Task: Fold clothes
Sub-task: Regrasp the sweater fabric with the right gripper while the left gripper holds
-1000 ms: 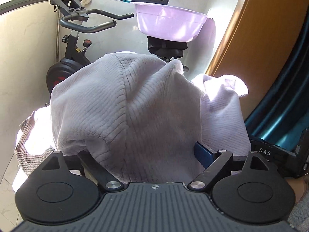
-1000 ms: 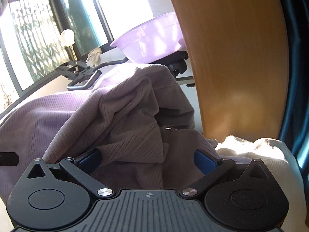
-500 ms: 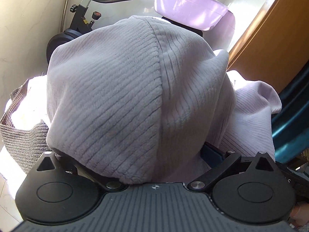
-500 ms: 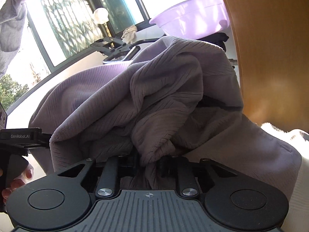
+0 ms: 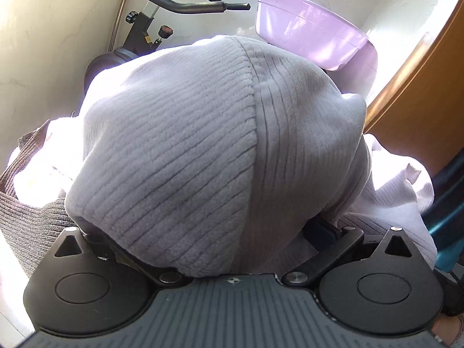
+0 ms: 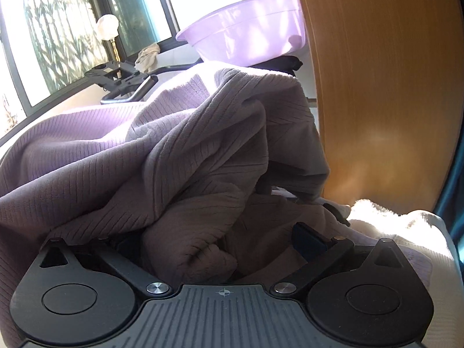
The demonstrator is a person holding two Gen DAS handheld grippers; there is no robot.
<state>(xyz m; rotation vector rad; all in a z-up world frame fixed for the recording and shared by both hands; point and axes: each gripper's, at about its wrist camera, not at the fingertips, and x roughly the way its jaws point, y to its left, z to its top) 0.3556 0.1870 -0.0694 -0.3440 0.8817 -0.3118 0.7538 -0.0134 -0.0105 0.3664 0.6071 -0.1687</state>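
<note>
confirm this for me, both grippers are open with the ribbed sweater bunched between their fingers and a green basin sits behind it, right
Not quite: the basin is lilac, not green, as the left wrist view shows. The rest holds: left gripper and right gripper are open, ribbed sweater bunched between their fingers.

Ribbed garment (image 5: pixel 179 150): pale grey-lilac, fine corded stripes; mauve-brown in the right view. Basin (image 5: pixel 307 40): translucent lilac. Knit basket (image 5: pixel 26 217): grey-brown. Exercise bike (image 5: pixel 150 26): black, red knob. Door panel (image 6: pixel 385 87): orange wood grain.

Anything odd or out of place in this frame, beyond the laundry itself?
Yes: a lilac plastic basin sits tilted on the exercise bike's saddle, an unusual perch. The ribbed garment is draped over the left gripper, hiding its fingers.
</note>
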